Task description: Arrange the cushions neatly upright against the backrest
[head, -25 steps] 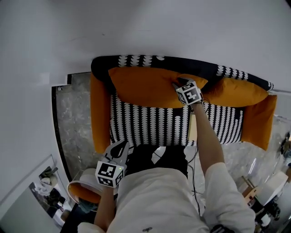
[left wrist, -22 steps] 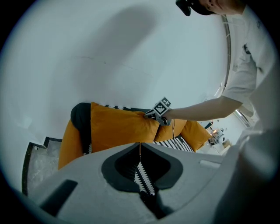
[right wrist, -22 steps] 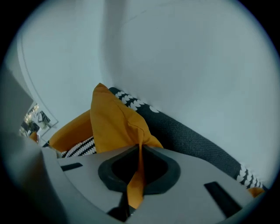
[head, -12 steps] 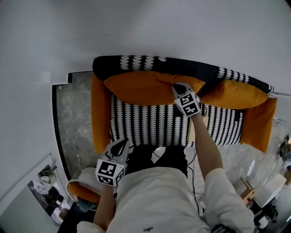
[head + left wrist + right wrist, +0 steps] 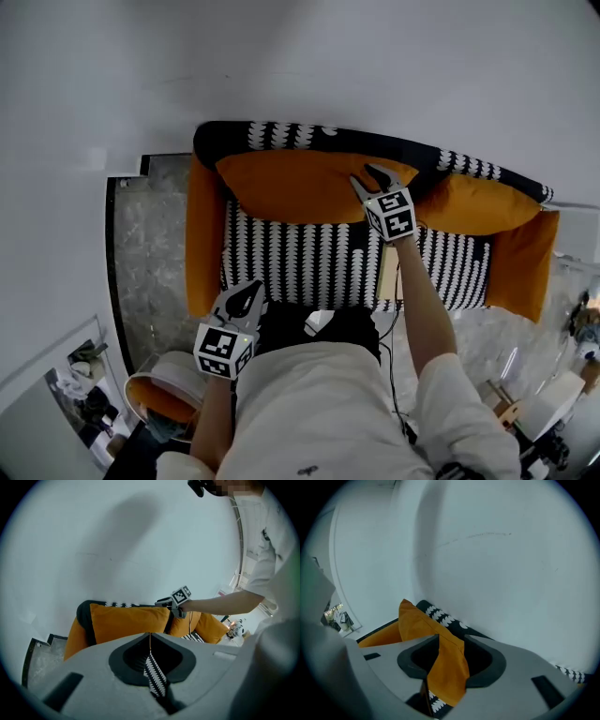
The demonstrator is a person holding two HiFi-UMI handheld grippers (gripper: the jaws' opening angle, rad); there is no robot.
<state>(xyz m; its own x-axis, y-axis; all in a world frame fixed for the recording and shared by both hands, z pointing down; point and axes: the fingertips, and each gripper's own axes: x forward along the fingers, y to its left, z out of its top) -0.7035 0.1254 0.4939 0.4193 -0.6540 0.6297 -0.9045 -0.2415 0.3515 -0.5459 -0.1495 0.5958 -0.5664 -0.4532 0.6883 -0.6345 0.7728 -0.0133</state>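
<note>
A large orange cushion (image 5: 291, 187) leans upright against the black-and-white patterned backrest (image 5: 281, 133) of the sofa. A smaller orange cushion (image 5: 469, 204) stands to its right. My right gripper (image 5: 375, 178) is at the large cushion's right top corner. Its jaws are opening, and the orange corner (image 5: 445, 663) still hangs loosely between them. My left gripper (image 5: 246, 295) is shut and empty, held low near the sofa's front edge by the person's lap. In the left gripper view the large cushion (image 5: 126, 623) and the right gripper (image 5: 161, 603) show beyond the shut jaws.
Orange armrests (image 5: 202, 244) (image 5: 525, 262) close the patterned seat (image 5: 300, 262) at both ends. A tan flat thing (image 5: 386, 277) lies on the seat. A white wall rises behind the sofa. The grey marble floor (image 5: 150, 244) holds a round orange-and-white thing (image 5: 159, 394) at lower left, with clutter (image 5: 553, 403) at lower right.
The right gripper's jaws were closed on the large cushion's corner half a second ago and now stand spread. The cushion sits a little tighter against the backrest. The left gripper has barely moved.
</note>
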